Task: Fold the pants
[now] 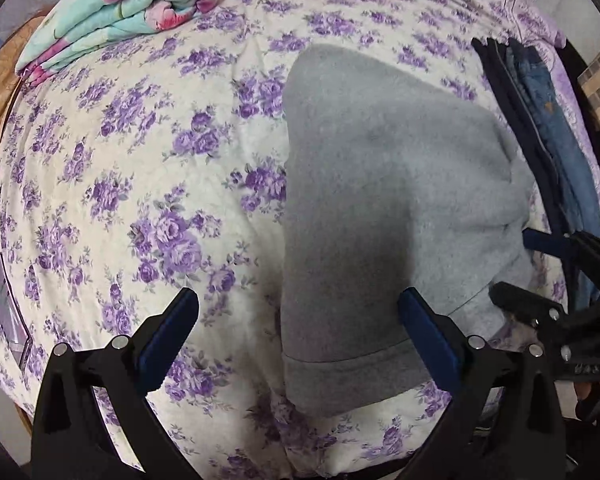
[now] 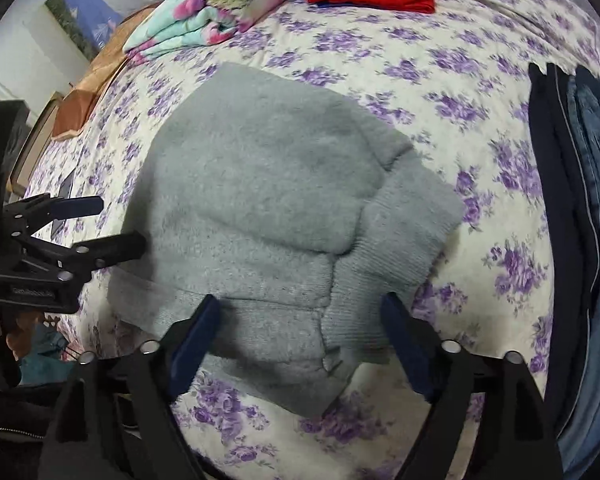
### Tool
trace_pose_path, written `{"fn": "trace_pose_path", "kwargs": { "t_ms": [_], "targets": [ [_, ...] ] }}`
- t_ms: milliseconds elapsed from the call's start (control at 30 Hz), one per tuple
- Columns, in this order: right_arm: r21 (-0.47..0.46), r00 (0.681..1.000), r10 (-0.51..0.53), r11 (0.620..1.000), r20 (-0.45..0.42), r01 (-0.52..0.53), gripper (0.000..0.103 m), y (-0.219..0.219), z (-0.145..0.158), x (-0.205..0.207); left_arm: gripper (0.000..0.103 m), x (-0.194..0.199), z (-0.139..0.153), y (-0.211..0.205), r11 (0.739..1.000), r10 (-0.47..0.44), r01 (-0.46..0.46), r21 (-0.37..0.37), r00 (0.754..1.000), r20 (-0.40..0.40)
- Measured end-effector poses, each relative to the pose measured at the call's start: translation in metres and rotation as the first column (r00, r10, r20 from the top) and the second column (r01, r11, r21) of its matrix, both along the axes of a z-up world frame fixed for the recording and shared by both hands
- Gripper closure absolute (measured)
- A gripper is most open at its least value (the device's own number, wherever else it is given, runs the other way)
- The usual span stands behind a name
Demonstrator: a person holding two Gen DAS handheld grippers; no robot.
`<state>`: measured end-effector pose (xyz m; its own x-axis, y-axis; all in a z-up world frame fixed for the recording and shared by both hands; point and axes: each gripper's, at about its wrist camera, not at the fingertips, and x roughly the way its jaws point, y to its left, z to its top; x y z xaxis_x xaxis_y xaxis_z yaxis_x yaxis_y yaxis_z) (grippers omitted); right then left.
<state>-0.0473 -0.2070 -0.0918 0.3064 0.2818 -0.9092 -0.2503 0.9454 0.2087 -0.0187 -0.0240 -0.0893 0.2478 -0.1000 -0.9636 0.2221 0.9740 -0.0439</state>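
We hold the left tool (image 1: 298,322) and right tool (image 2: 300,328) wide open and empty just above the folded grey pants (image 2: 260,200), which lie on the purple-flowered bed (image 1: 140,160) between a floral quilt (image 1: 112,16) and dark jeans (image 2: 580,200).

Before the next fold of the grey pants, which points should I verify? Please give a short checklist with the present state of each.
1. Left claw open, nothing pinched: ok.
2. Right claw open over the cloth, pads not pressing: ok.
3. Grey pants lie folded on the floral bedspread: ok.
4. Edges lined up: not ok, the ribbed part juts out to one side.
5. Pants apart from the dark clothes pile: ok.
6. Layers underneath smooth: cannot tell.
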Motion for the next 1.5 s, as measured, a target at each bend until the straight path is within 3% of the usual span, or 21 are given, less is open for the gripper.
{"fn": "trace_pose_path", "kwargs": {
  "t_ms": [267, 400, 533, 733, 933, 1033, 1100, 1167, 1267, 1333, 1433, 1500],
  "targets": [
    [0.115, 0.999, -0.041, 0.993, 0.001, 0.040, 0.014, -0.023, 0.025, -0.010, 0.005, 0.001, -0.002, -0.003, 1.000, 0.010, -0.010, 0.014, 1.000, 0.004],
    [0.126, 0.986, -0.112, 0.984, -0.127, 0.128, 0.014, -0.032, -0.009, -0.007, 0.004, 0.006, -0.017, 0.001, 0.999, 0.035, -0.035, -0.020, 0.999, -0.039],
    [0.121, 0.978, -0.119, 0.983, -0.173, 0.140, 0.014, -0.030, -0.026, -0.008, 0.004, 0.008, -0.026, 0.006, 0.998, 0.053, -0.056, -0.039, 0.996, -0.070],
    [0.105, 0.988, -0.118, 0.986, -0.096, 0.128, 0.014, -0.038, 0.000, -0.012, 0.005, 0.008, 0.000, 0.012, 0.997, 0.020, -0.022, -0.073, 0.999, -0.024],
    [0.064, 0.984, -0.137, 0.989, 0.118, 0.130, 0.014, -0.040, 0.048, -0.002, 0.005, 0.022, 0.030, 0.027, 0.990, 0.082, -0.072, -0.123, 0.994, 0.077],
    [0.057, 0.981, -0.097, 0.994, 0.167, 0.088, 0.032, -0.028, 0.052, 0.012, 0.005, 0.039, 0.020, 0.024, 0.991, 0.100, -0.094, -0.091, 0.993, 0.063],
    [0.072, 0.986, -0.058, 0.996, 0.158, 0.047, 0.064, -0.018, 0.048, 0.024, 0.005, 0.046, 0.011, 0.020, 0.992, 0.109, -0.106, -0.072, 0.993, 0.049],
    [0.078, 0.989, -0.024, 0.997, 0.146, 0.013, 0.069, -0.005, 0.040, 0.034, 0.004, 0.049, 0.004, 0.016, 0.991, 0.108, -0.104, -0.083, 0.993, 0.046],
    [0.027, 0.996, 0.004, 1.000, 0.085, -0.006, 0.086, 0.008, 0.010, 0.048, 0.004, 0.051, -0.005, 0.016, 0.991, 0.109, -0.105, -0.085, 0.993, 0.039],
    [0.032, 0.999, -0.010, 0.999, 0.037, 0.009, 0.089, 0.004, -0.015, 0.055, 0.004, 0.055, -0.017, 0.015, 0.992, 0.094, -0.092, -0.086, 0.995, 0.026],
    [0.084, 1.000, -0.008, 0.996, 0.019, 0.006, 0.086, 0.000, -0.013, 0.057, 0.004, 0.055, -0.021, 0.014, 0.992, 0.104, -0.102, -0.075, 0.994, 0.033],
    [0.109, 1.000, 0.004, 0.994, 0.014, -0.006, 0.067, -0.001, -0.006, 0.056, 0.004, 0.055, -0.017, 0.018, 0.988, 0.117, -0.116, -0.098, 0.993, 0.007]
  ]
}}
